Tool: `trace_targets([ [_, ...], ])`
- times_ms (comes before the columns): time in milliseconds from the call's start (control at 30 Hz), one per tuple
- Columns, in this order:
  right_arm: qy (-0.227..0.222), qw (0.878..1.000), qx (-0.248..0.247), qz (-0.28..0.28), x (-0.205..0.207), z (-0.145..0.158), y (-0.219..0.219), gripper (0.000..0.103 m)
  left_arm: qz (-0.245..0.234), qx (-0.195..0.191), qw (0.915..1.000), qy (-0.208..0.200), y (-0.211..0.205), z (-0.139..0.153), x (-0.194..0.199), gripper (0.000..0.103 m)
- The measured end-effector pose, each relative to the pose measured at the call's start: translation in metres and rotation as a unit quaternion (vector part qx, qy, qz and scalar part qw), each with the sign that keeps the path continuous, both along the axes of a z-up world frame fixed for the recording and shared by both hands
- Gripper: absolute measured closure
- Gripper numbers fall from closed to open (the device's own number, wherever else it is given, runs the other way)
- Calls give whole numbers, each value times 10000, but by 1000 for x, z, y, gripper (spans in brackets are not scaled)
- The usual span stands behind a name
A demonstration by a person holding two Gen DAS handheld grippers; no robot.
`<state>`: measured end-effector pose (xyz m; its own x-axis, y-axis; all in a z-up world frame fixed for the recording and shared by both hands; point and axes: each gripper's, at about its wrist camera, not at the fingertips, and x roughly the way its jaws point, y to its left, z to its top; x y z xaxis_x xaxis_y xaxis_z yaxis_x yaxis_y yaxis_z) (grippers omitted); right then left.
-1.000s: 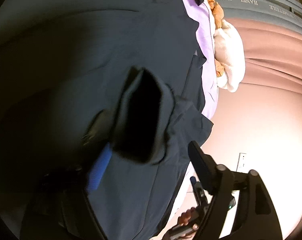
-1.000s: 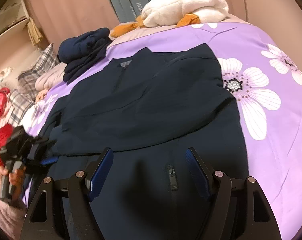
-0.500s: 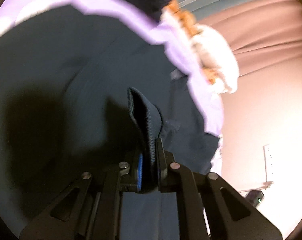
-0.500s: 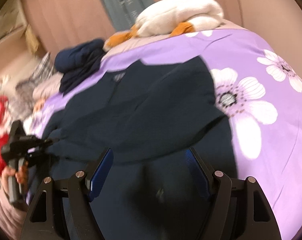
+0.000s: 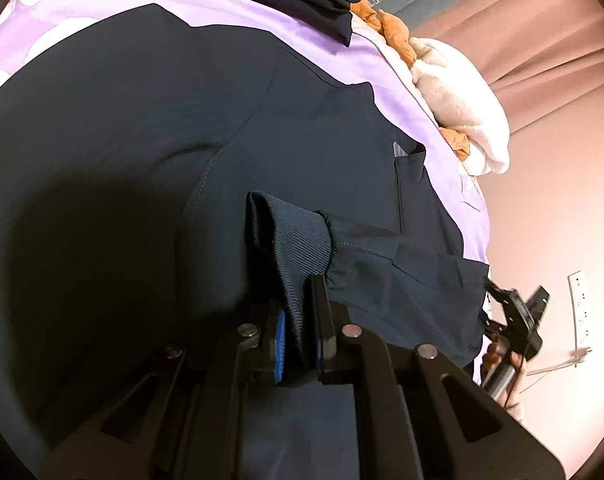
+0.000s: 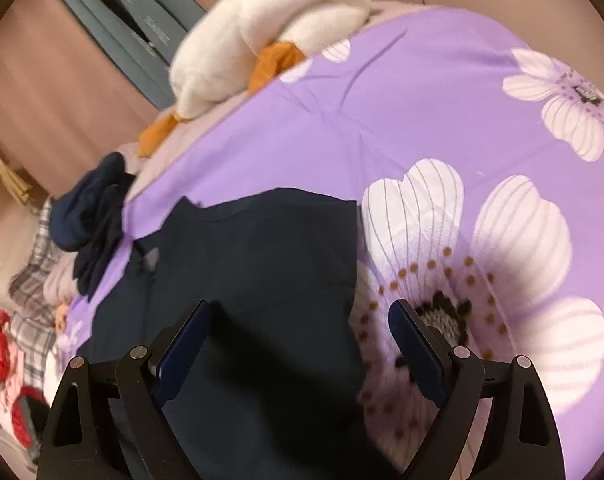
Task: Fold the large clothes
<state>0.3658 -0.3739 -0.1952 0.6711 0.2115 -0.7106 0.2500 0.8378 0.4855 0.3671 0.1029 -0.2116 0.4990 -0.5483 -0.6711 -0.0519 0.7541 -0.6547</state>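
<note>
On the bed, over a purple flowered cover (image 6: 442, 112), a large dark navy jacket (image 5: 150, 128) lies spread flat, its collar toward the pile of white plush (image 6: 262, 40) at the head of the bed. The left claw (image 5: 298, 340) is clamped on the ribbed cuff (image 5: 294, 236) of one sleeve, which stands up from the jacket body, the sleeve trailing off to the side behind it. The right claw (image 6: 298, 344) hovers over the jacket's far side edge, where navy cloth meets a big white flower print (image 6: 482, 264); its jaws are opening, with only the flat cloth and cover below and nothing pinched between them.

The step in hand looks like folding the sleeve in across the body. To do it well, I would carry the cuff low and level toward the jacket's middle, keeping the sleeve taut enough that it lays down straight rather than bunching at the shoulder seam. The grip should stay on the thick ribbing, which holds better than the slick shell. The right claw would best press or pinch the side edge by the flower, so the body does not drag across the cover as the sleeve comes over.
</note>
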Motion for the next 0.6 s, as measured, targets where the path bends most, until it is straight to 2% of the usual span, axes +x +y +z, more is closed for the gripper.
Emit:
trace_targets([
  [33, 43, 10000, 41, 57, 3, -3, 1, 54, -24, 17, 10000, -14, 0, 2, 0, 93],
  [67, 82, 9999, 10, 73, 5, -4, 0, 77, -73, 48, 9999, -69, -2, 5, 0, 93],
  [100, 73, 9999, -81, -8, 3, -4, -1, 91, -113, 127, 9997, -150, -9, 10, 2, 93],
  [133, -7, 10000, -59, -9, 1, -2, -3, 95, -136, 229, 9994, -238, -13, 14, 3, 93],
  [167, -160, 9999, -13, -28, -4, 1, -6, 95, -164, 363, 9987, -329, -17, 17, 5, 93],
  [233, -217, 9995, 60, -206, -6, 0, -15, 95, -154, 515, 9983, -230, -25, 12, 13, 93],
  [300, 234, 9988, -270, -328, -3, -13, -16, 95, -101, 888, 9959, -126, -28, 1, 19, 90],
  [367, 413, 9969, -643, -204, -1, -16, -8, 94, -135, 942, 9955, -25, -28, -5, 21, 87],
  [400, 485, 9953, -820, -182, -2, -9, -4, 91, -169, 933, 9955, 6, -26, -3, 22, 86],
  [433, 548, 9940, -931, -166, -3, -4, -1, 80, -186, 939, 9954, 51, -24, 0, 21, 83],
  [467, 538, 9921, -1124, -108, -8, 8, 2, 75, -195, 1011, 9946, 103, -21, 4, 19, 80],
  [533, 126, 9889, -1478, 12, -24, 37, 5, 63, -163, 1170, 9930, 31, -15, 15, 12, 77],
  [600, -140, 9855, -1683, 132, -40, 57, 9, 59, -77, 1420, 9897, -171, -11, 30, 0, 71],
])
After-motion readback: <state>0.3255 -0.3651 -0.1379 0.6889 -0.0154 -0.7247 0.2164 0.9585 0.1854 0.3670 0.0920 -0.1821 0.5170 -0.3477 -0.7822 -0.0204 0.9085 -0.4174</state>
